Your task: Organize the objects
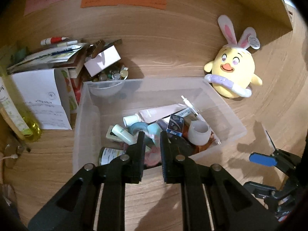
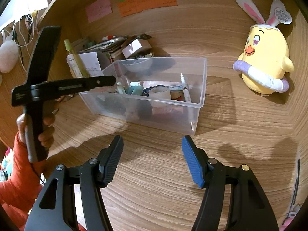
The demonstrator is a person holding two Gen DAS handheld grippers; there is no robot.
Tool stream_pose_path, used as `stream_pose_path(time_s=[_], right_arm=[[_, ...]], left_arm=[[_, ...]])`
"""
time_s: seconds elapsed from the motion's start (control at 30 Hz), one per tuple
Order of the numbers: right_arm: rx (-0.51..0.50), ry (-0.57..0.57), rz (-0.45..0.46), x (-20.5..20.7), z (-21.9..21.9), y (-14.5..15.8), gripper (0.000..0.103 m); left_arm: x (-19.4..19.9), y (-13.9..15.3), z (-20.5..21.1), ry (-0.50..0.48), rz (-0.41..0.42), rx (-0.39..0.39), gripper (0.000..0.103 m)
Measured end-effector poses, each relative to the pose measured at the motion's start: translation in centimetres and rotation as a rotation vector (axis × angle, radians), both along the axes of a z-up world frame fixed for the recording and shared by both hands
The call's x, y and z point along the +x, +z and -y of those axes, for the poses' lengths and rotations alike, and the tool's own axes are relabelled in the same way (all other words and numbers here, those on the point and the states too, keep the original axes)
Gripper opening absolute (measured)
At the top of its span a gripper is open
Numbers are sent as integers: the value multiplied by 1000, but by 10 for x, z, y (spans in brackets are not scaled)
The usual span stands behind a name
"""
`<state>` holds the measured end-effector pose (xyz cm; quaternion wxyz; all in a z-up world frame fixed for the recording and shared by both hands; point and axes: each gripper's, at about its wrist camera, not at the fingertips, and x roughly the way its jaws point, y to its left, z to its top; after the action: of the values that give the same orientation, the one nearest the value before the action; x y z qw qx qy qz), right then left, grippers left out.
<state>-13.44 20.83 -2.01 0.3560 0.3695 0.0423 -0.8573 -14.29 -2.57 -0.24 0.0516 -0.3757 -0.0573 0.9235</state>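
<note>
A clear plastic bin (image 1: 90,96) (image 2: 200,96) sits on the wooden desk, holding several small items: a white tube (image 1: 163,111), a white pen (image 2: 186,94), a tape roll (image 1: 199,131) (image 2: 160,92) and a blue box (image 1: 176,125). My left gripper (image 1: 152,142) hovers over the bin's near edge, its jaws a narrow gap apart with nothing clearly held; it also shows in the right wrist view (image 2: 113,80). My right gripper (image 2: 152,148) is open and empty above the desk in front of the bin.
A yellow chick plush with bunny ears (image 1: 233,71) (image 2: 265,65) stands right of the bin. A cluttered pile of papers, a folded note (image 1: 42,100), a white box (image 1: 102,59) and a yellow-green bottle (image 1: 21,119) lies left of and behind it. Sticky notes (image 2: 148,2) hang on the back wall.
</note>
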Motion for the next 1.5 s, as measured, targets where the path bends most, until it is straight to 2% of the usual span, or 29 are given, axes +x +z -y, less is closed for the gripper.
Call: stream_pose_path(time_s=[0.03,0.1,0.23,0.37,0.43,0.57,0.67,0.77,0.87,1.0,1.5], right_arm=[[1,-2,0,0,0,0,59],[5,-4,-1,-2,1,0,59],[-2,-8,0,-4,1,-1,59],[-13,-28,-8,-5,1,2,59],[-11,-43,-19,-5,1,3,59],[2,-63,-48,-3,3,7,60],[8,-77,-79,1,5,10,69],[12,-89,-107,5,7,13,72],[12,-96,-119,7,8,15,73],[8,-106,-123,9,9,14,77],[-14,-97,-89,13,7,11,79]], left_arm=[[1,0,-2,-7,0,-1,24],[7,2,-7,-14,-22,-18,45],[24,12,-18,-29,-75,-72,49],[45,18,-23,-32,-126,-81,66],[56,20,-24,-33,-148,-85,70],[71,19,-24,-35,-168,-68,82],[81,17,-19,-16,-182,-36,90],[87,13,-15,-3,-186,-17,93],[91,8,-12,35,-186,-31,97],[93,1,-8,62,-183,-33,97],[91,-9,-5,78,-157,-32,98]])
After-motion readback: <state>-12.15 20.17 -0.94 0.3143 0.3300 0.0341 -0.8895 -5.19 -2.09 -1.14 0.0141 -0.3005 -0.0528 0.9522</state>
